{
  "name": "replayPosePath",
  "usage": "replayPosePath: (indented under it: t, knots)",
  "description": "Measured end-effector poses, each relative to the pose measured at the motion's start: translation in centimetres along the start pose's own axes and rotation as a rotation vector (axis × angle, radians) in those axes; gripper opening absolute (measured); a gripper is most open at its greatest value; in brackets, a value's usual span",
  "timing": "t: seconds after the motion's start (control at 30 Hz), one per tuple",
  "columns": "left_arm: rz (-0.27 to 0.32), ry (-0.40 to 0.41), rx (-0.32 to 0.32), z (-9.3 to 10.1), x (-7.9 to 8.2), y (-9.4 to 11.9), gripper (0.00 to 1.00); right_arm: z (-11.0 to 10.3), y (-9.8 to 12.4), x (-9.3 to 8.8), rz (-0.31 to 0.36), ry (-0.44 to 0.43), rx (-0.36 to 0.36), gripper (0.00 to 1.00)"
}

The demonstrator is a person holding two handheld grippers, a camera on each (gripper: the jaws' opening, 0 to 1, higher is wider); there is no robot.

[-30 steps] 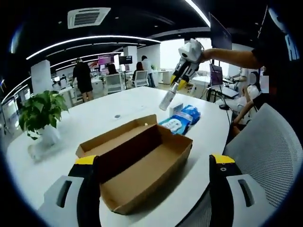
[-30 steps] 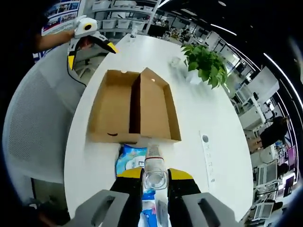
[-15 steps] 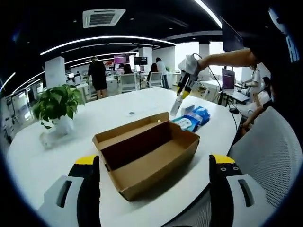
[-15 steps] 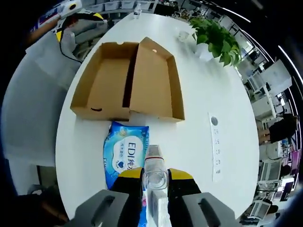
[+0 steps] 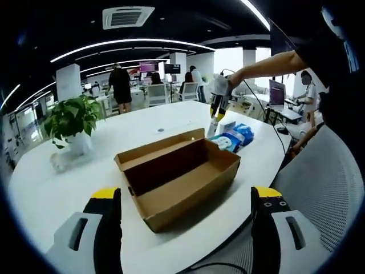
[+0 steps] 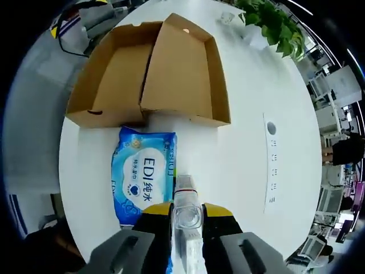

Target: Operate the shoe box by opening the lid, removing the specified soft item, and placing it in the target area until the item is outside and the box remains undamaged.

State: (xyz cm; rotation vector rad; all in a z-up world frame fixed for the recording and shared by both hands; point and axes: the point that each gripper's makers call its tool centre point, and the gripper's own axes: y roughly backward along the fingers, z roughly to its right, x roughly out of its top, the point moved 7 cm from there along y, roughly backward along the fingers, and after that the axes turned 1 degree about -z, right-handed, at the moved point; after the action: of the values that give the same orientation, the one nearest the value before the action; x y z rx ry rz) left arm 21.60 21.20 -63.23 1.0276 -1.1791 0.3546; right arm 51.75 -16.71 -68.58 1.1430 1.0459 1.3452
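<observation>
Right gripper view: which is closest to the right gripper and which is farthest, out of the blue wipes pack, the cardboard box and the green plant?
1. Blue wipes pack, on the table just left of the right gripper.
2. Cardboard box, open, just beyond the pack.
3. Green plant, past the box at the table's far edge.

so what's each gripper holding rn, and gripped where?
Right gripper is shut on a small clear bottle, clamped across its body, cap end forward. Left gripper is open, holding nothing.
</observation>
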Motion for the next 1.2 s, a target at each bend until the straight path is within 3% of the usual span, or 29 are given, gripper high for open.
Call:
replayPosePath:
  t: [0.2, 0.47, 0.83, 1.2]
  knots:
    - [-0.012, 0.018, 0.0, 0.1, -0.7, -0.3, 0.96, 0.2, -1.0, 0.0, -0.047, 0.018, 0.028, 0.15]
    - [-0.031, 0.027, -0.011, 0.4, -1.4, -0.7, 0.94, 1.3, -1.1, 0.8, -0.054, -0.003, 0.068, 0.16]
    - [-0.03, 0.046, -0.007, -0.3, -1.4, -0.6, 0.9, 1.9, -1.3, 0.9, -0.058, -0.003, 0.068, 0.18]
    - [-0.059, 0.108, 0.038, -2.3, -1.4, -2.0, 0.74, 2.4, -0.3, 1.5, 0.009, -0.047, 0.032, 0.3]
